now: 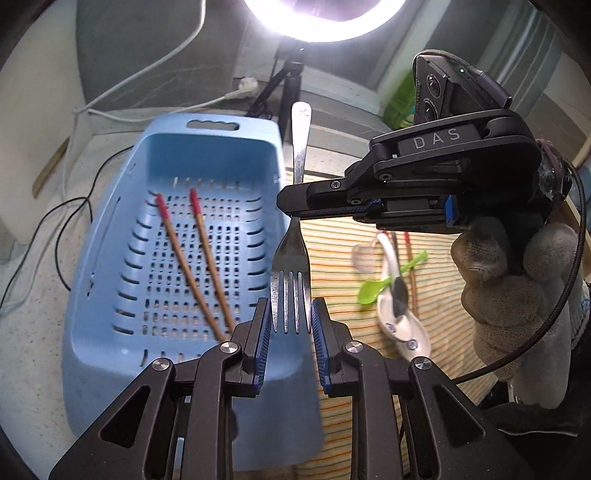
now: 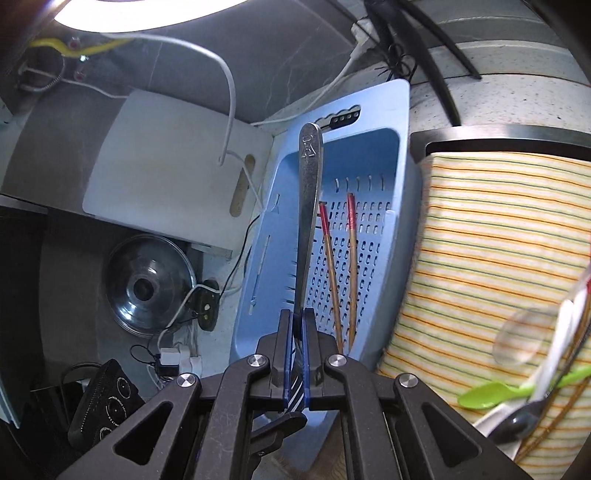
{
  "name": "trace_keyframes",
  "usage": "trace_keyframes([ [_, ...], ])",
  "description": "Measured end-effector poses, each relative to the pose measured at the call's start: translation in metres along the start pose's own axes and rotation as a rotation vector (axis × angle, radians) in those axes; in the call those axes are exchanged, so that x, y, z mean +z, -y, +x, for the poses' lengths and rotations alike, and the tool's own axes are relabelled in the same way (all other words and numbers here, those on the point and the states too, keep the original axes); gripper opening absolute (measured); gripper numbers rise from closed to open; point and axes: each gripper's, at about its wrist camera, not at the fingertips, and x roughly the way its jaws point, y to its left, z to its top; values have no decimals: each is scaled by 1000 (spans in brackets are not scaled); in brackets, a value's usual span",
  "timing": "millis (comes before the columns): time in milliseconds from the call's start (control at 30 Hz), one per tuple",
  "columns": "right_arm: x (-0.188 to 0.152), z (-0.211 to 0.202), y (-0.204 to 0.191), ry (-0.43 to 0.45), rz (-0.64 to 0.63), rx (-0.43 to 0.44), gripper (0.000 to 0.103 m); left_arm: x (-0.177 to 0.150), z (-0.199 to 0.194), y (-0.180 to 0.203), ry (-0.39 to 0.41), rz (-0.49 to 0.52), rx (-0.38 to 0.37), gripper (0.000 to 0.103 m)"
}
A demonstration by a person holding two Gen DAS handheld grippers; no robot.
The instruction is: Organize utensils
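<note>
Now I hold one fork (image 1: 291, 236) with both tongs.
Right gripper (image 1: 295, 214) pinches its neck, left gripper (image 1: 290, 325) squeezes its tines; a slip might miss the blue basket (image 1: 110, 258).

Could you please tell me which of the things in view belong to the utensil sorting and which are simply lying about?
Part of the job:
fork, gripped by both the right gripper and left gripper
blue basket holding two chopsticks
spoons on the striped cloth

Lying about:
ring light
glass pot lid
white board
cables
</note>
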Motion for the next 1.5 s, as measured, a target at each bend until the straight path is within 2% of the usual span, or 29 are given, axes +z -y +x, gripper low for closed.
trace_keyframes([
  [433,8,28,0,-38,-32,-83,9,1,5,-13,-29,-32,23,20],
  [533,8,28,-2,-38,-59,-101,18,2,8,-13,-37,-33,34,22],
  [600,6,25,-6,-22,-75,-106,24,2,8,-13,-42,-29,42,26],
  [667,5,19,-9,-1,-99,-117,29,2,6,-12,-39,-25,41,26],
  [1067,-6,-29,-11,69,-166,-134,33,-1,-13,2,8,3,68,26],
  [1500,-36,-106,19,176,-191,-175,35,4,-35,68,70,122,114,26],
])
